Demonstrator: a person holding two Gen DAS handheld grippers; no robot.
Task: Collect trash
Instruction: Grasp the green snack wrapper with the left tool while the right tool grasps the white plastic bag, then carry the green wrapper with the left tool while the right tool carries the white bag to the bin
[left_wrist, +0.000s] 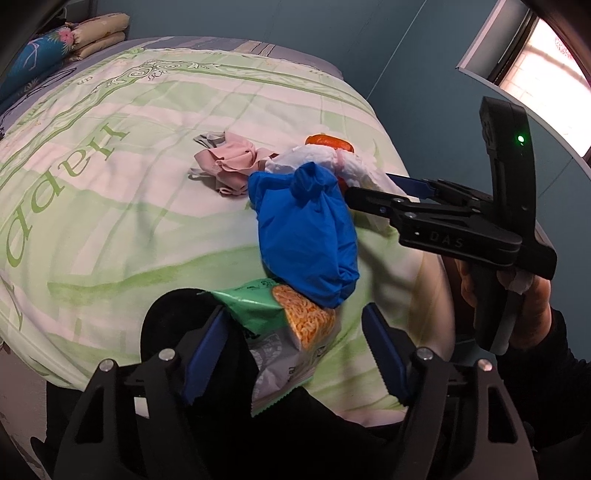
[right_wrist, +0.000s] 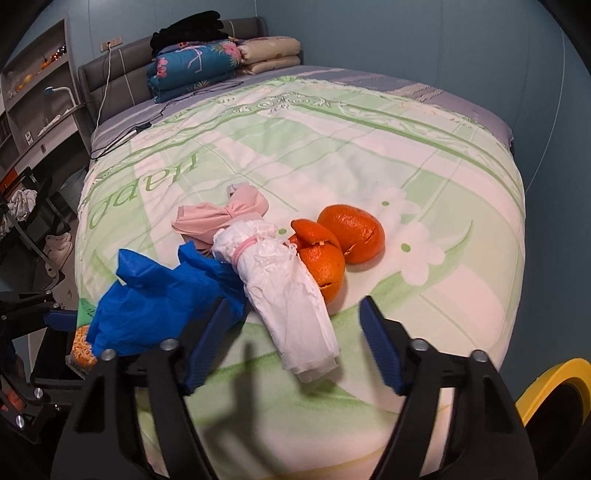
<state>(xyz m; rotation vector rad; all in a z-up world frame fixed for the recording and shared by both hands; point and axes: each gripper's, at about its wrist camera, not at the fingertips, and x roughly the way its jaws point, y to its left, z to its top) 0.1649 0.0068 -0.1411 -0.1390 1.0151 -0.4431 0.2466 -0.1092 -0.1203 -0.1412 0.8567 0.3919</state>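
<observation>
Through the left wrist camera we judge the collecting barely begun: every scrap we can see lies on the bed cover (left_wrist: 110, 206). Our left gripper (left_wrist: 295, 354) has its blue pads spread wide, and between them, toward 6 o'clock of the pile, sits a snack packet (left_wrist: 280, 332), green at the top and grey below, with orange noodles printed on it. Whether either pad touches it we cannot tell; the tongs are not closed on it. Just beyond, at 12 o'clock from the packet, lies a blue plastic bag (left_wrist: 306, 236), knotted and crumpled, overlapping the packet's upper edge. Behind it is a white paper wad (left_wrist: 314, 160), a sliver of orange peel (left_wrist: 327, 142), and at 10 o'clock a pink cloth (left_wrist: 229, 164). The right gripper (left_wrist: 388, 197) reaches in from 3 o'clock toward the white wad, its fingers apart.

Through the right wrist camera our right gripper (right_wrist: 291, 339) is open wide, and the near end of the white paper wad (right_wrist: 291, 291) lies between its pads, unclamped. The wad is wrinkled, tissue-like, cinched near its far end by a pink band. Touching it at 2 o'clock are two orange peel (right_wrist: 336, 247) halves, torn and cupped. The blue plastic bag (right_wrist: 155, 299) spreads at 9 o'clock, the pink cloth (right_wrist: 221, 218) at 11 o'clock. So all pieces remain to be picked up; no bin shows clearly.
</observation>
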